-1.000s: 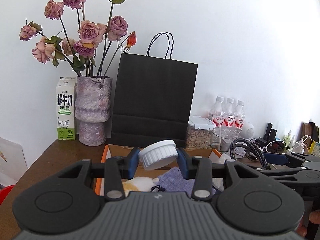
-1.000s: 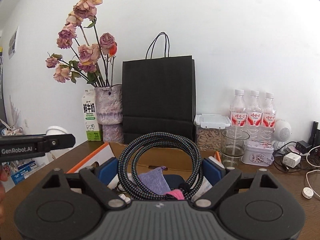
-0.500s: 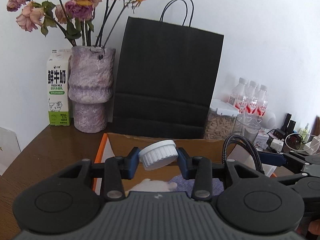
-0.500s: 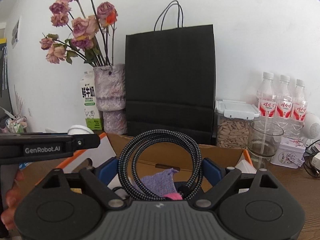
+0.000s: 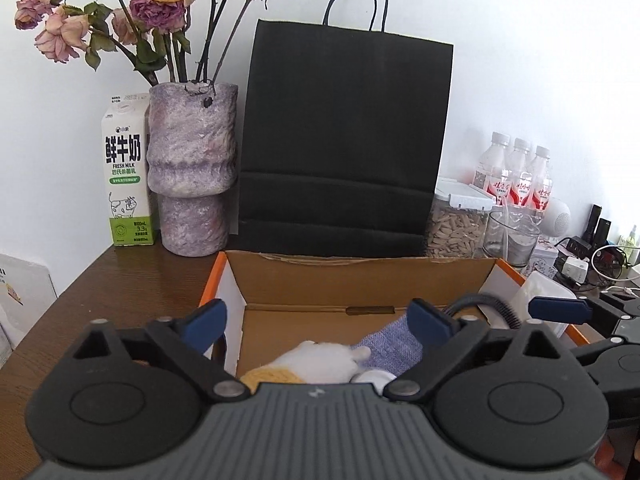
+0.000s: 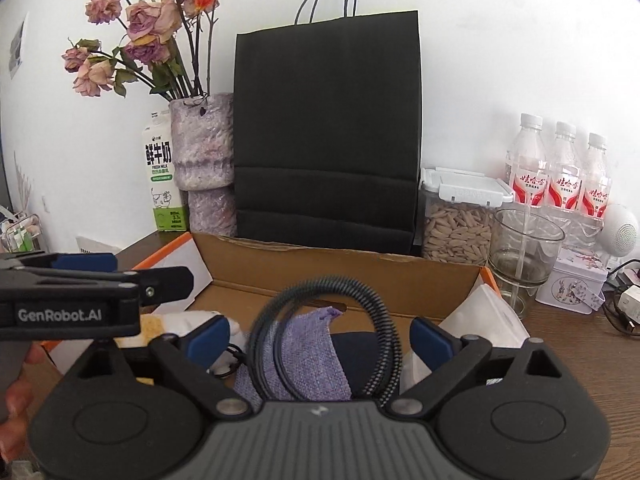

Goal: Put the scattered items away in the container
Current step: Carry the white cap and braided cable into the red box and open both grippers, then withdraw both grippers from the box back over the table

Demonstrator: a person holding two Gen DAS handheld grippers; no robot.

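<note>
Cardboard box (image 6: 400, 276) holds one coiled cable (image 6: 384, 320); both grippers, left (image 5: 318, 322) and right (image 6: 320, 338), are opening, gripping nothing.

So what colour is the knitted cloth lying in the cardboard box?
Lilac purple: the knitted cloth shows best in the right wrist view.

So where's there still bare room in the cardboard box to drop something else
Bare floor lies along the back wall of the cardboard box, behind the purple cloth. The front is crowded: white plush, the cloth and the coiled cable. Outside, the wooden table before the milk carton is bare.

L gripper (image 5: 318, 322) & R gripper (image 6: 320, 338): jaws opening, tilted down.
</note>
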